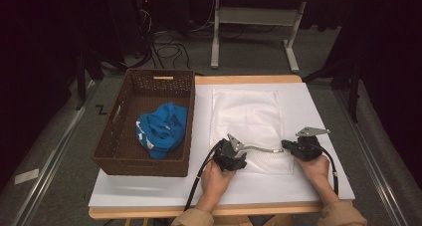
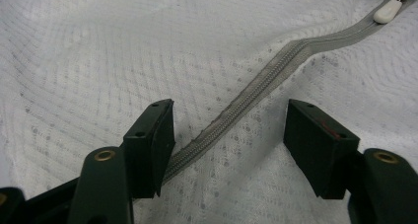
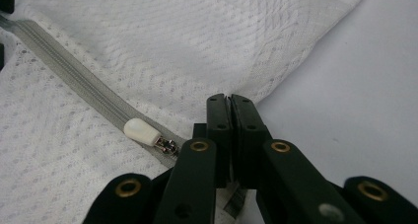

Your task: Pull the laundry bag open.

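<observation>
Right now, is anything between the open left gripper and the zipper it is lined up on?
Nothing visible. The left gripper is open with the grey zipper running between its jaws over the white mesh bag. The white pull tab sits farther along.

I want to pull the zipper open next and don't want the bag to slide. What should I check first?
1. Right gripper shut on the bag edge beside the zipper end: ok.
2. Left gripper open, jaws astride the zipper: ok.
3. Pull tab free, uncovered: ok.
4. Left gripper at the tab: not ok, the tab lies far along.
5. Zipper fully closed: cannot tell.
6. Basket off the bag: ok.
</observation>
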Motion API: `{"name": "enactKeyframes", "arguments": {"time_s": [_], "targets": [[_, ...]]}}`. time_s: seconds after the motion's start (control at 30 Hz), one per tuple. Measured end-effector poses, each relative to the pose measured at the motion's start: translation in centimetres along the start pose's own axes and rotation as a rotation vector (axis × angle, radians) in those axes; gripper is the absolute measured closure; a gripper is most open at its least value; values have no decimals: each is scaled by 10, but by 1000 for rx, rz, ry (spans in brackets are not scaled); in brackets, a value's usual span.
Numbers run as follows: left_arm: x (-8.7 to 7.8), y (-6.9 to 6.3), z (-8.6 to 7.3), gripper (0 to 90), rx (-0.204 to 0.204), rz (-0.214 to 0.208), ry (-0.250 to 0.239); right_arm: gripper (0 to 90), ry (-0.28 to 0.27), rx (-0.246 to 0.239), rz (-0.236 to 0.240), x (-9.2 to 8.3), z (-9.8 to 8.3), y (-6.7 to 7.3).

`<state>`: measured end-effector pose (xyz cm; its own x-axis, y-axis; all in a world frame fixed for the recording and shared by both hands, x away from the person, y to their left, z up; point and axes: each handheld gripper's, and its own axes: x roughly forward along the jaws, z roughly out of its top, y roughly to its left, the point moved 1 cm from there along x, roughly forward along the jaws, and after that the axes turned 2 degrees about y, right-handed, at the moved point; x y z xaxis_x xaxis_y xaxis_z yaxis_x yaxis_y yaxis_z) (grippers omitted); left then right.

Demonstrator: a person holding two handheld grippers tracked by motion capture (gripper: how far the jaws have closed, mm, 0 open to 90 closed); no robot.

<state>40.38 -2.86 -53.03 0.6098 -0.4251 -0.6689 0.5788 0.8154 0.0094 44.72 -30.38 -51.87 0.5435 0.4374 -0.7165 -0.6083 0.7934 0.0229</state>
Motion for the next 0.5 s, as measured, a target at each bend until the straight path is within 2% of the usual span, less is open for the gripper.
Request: {"name": "enactKeyframes", "arguments": {"time_s": [0.17, 0.27, 0.5], "targets": [[0, 0, 0, 365, 1, 1, 0, 898, -2, -15, 17, -1, 1, -2], [0, 0, 0, 366, 0, 0, 0, 899, -22, -21, 28, -1, 1, -3], [0, 1, 0, 365, -6, -6, 0, 899, -52, -11, 45, -4, 4, -6]]}}
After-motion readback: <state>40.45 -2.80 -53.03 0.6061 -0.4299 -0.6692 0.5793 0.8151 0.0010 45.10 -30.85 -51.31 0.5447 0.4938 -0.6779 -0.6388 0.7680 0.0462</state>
